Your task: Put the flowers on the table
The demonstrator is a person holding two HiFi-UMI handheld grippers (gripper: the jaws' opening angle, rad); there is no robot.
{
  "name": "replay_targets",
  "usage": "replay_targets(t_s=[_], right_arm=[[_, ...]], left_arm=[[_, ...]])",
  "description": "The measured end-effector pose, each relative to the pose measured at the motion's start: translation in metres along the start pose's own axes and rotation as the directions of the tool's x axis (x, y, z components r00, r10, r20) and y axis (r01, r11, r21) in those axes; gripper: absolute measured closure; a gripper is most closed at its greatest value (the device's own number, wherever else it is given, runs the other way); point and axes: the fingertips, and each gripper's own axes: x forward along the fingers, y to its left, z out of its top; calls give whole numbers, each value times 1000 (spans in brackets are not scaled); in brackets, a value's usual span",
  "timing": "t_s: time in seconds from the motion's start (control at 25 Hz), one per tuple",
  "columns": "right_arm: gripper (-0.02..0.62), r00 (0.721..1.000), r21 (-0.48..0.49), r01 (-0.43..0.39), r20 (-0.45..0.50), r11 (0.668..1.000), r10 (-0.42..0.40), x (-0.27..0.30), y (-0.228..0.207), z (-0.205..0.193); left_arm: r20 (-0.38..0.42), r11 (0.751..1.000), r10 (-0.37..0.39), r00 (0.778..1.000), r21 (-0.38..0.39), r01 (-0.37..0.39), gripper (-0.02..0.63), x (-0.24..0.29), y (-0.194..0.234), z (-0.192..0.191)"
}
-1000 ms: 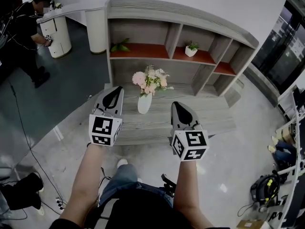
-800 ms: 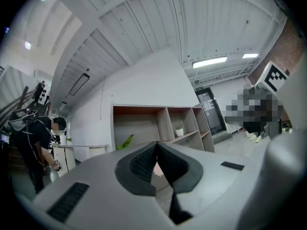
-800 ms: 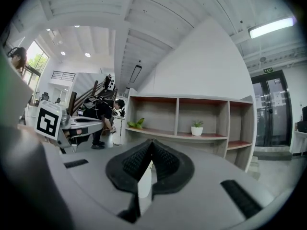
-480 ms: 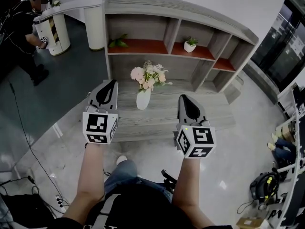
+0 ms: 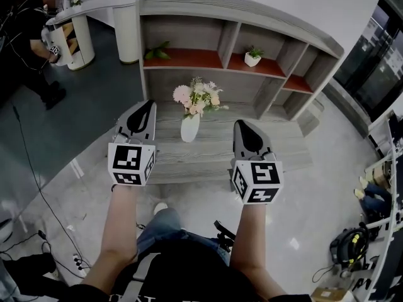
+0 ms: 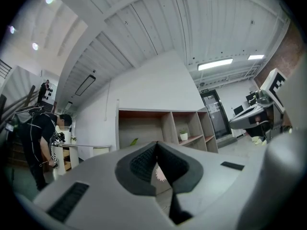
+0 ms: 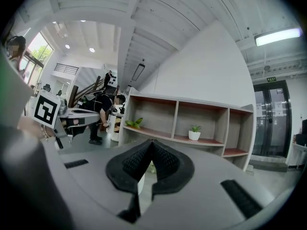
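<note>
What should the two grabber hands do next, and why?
Probably just ease both back toward the person. The white vase of flowers stands upright on the table, and the left gripper and right gripper are shut with nothing between their jaws, so the job looks done.

My closed left gripper (image 6: 156, 145) hides nearly all the flowers (image 6: 160, 175); only a pink scrap shows. My right gripper (image 7: 152, 143) covers the vase (image 7: 141, 183) save a white sliver.

The table (image 5: 208, 159) is being seen as matt grey-grained wood, the vase (image 5: 189, 131) as glossy white, the floor (image 5: 327, 187) as polished — the left gripper (image 5: 150, 102) and right gripper (image 5: 239, 123) as matt grey plastic with knurled black pads (image 7: 136, 162).
</note>
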Motion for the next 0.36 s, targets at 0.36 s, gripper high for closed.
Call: replay_targets(t_s=[0.36], right_arm=[[581, 1000, -19, 17, -4, 1000, -17, 4, -4, 0]], left_arm=[[-7, 1000, -1, 1000, 17, 1, 595, 7, 1, 3]])
